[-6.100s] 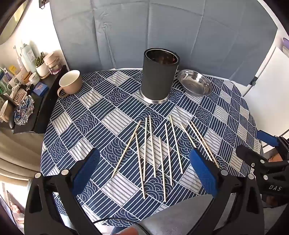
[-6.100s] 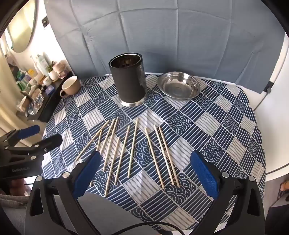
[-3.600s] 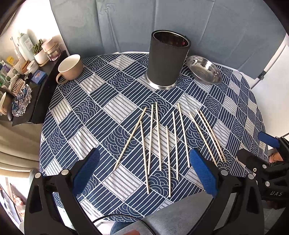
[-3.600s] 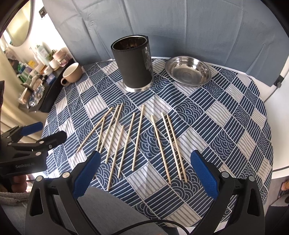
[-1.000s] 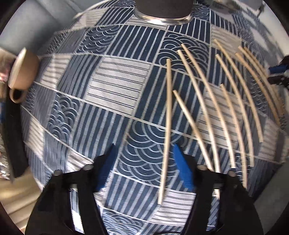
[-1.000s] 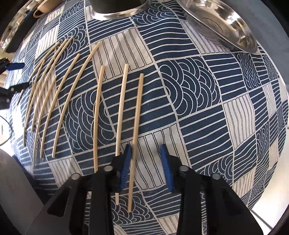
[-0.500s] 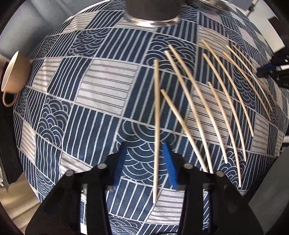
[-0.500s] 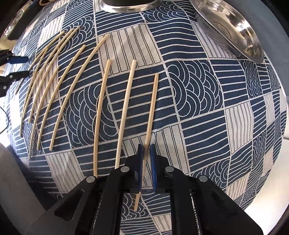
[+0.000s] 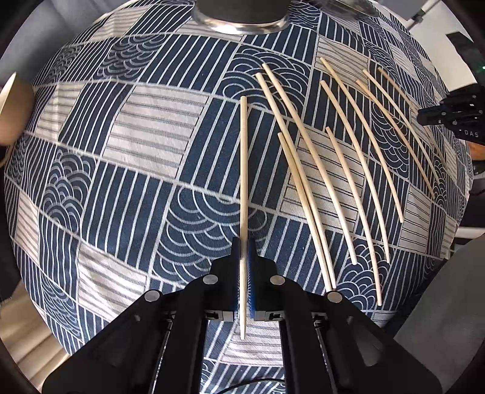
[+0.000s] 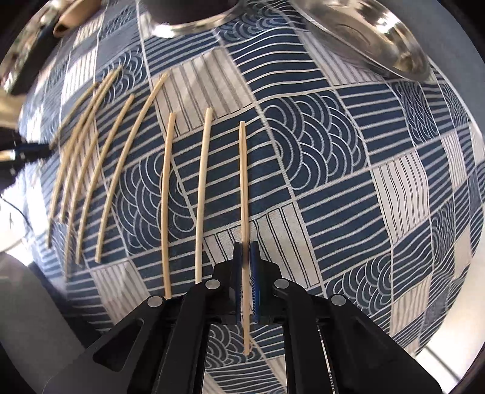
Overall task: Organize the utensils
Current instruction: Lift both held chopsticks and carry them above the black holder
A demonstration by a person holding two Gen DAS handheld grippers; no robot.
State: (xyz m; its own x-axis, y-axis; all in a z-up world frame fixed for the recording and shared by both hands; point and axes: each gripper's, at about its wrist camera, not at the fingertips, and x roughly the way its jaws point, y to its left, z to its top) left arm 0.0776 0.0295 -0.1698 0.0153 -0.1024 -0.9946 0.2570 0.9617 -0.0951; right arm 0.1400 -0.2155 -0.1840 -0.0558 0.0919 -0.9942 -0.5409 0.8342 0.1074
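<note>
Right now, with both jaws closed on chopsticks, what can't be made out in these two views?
- Black cylindrical holder: left wrist view, cut off by the top edge; only its base shows.
- Round steel dish: right wrist view, partly cropped.
- Beige ceramic mug: left wrist view, cut by the left edge.
- Far left of the right wrist view: blurred.

White letters "DAS" — on the black right gripper (image 9: 454, 116), nothing else legible

Pale wooden chopsticks lie flat on the tablecloth in a loose fan, thin and round. Leftmost chopstick (image 9: 243, 169) lies apart from the rest, its near part pinched between blue pads. Rightmost chopstick (image 10: 243, 181) is likewise pinched (near end sticking out behind the pads). The remaining chopsticks (image 9: 342, 169) lie between, two of them touching.
</note>
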